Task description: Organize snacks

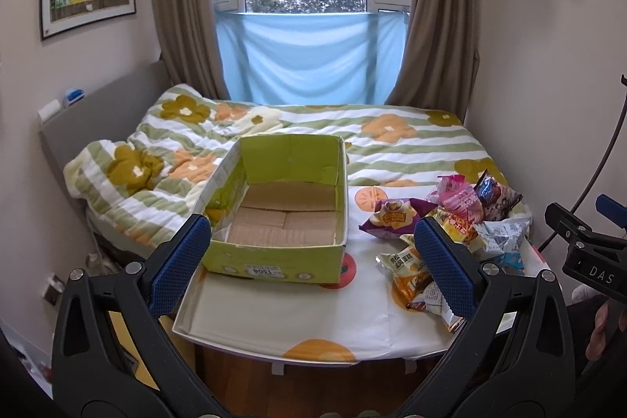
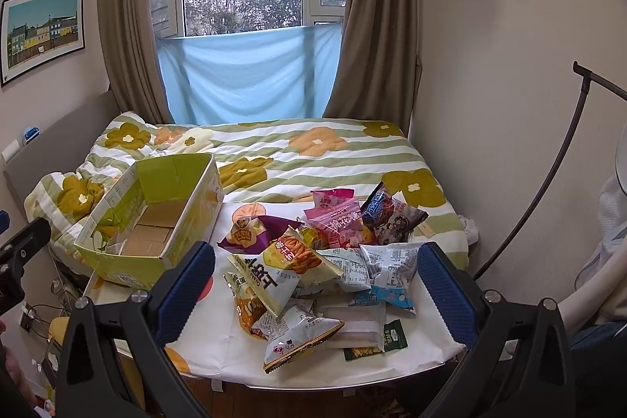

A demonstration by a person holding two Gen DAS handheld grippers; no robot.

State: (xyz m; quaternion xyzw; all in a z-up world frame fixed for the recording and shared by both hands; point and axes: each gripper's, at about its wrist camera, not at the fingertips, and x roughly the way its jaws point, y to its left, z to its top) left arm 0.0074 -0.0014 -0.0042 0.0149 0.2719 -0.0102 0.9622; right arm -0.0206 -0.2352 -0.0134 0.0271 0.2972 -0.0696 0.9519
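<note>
Nothing is yet sorted: the green box (image 1: 282, 206) is seen empty, the snack packets (image 2: 313, 269) lie heaped beside it, and the left gripper (image 1: 313, 257) and right gripper (image 2: 317, 285) are held spread, unloaded.

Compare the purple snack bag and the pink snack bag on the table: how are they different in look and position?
The purple snack bag carries a yellow flower-shaped emblem; the pink snack bag shows dark red lettering on pink. The purple snack bag lies at the pile's edge nearest the green box, while the pink snack bag sits further right, beside a dark cartoon bag. Both are small sealed packets lying at the far side of the pile.
</note>
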